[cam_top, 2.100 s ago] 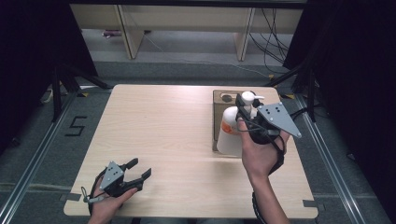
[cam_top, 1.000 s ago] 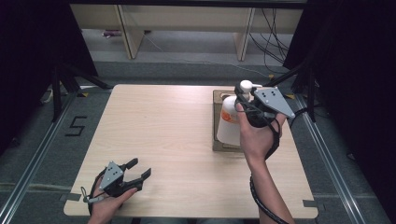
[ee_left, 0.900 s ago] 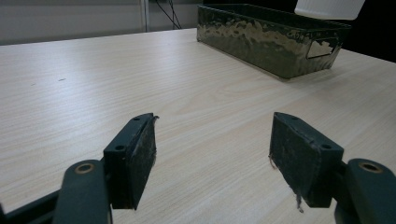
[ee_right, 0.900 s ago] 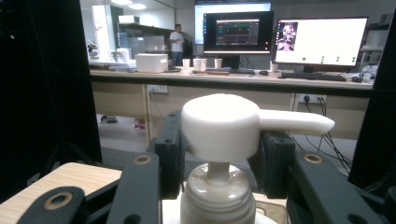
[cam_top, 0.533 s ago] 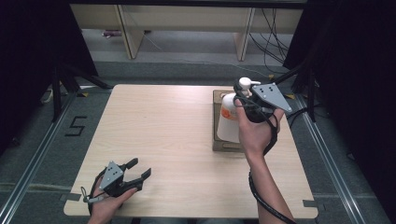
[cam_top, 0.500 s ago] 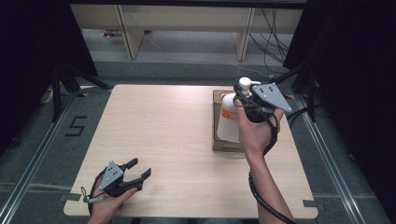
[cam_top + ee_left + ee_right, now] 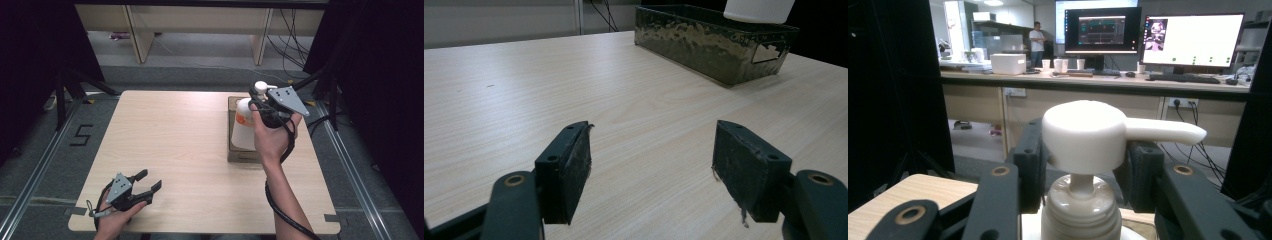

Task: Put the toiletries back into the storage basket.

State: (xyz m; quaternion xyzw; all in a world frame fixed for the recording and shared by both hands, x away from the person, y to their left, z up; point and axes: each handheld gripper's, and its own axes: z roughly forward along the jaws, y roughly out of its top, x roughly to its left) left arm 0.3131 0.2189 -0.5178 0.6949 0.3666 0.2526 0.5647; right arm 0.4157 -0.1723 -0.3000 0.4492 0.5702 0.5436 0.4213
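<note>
My right gripper (image 7: 260, 102) is clamped on the white pump bottle (image 7: 244, 129), jaws pressed in on either side of the pump head (image 7: 1083, 136), which sits between them at the centre of the right gripper view with its spout pointing to the right of the frame. Over the last two seconds I have carried the bottle up and away from me. It was lower, over the near end of the box; now it hangs right of centre in the high view, above the middle of the dark tray-like box (image 7: 240, 155), and looks clear of it. In the left gripper view the bottle's white base (image 7: 758, 10) floats above the box's rim (image 7: 704, 40) at the top right of the frame, with a gap under it.

I take this to mean the lift is done and the bottle is free to be moved or set down elsewhere.

My left gripper (image 7: 145, 184) has not moved. It rests at the lower left of the high view, near the table (image 7: 170, 130) edge, jaws spread wide and holding nothing.
</note>
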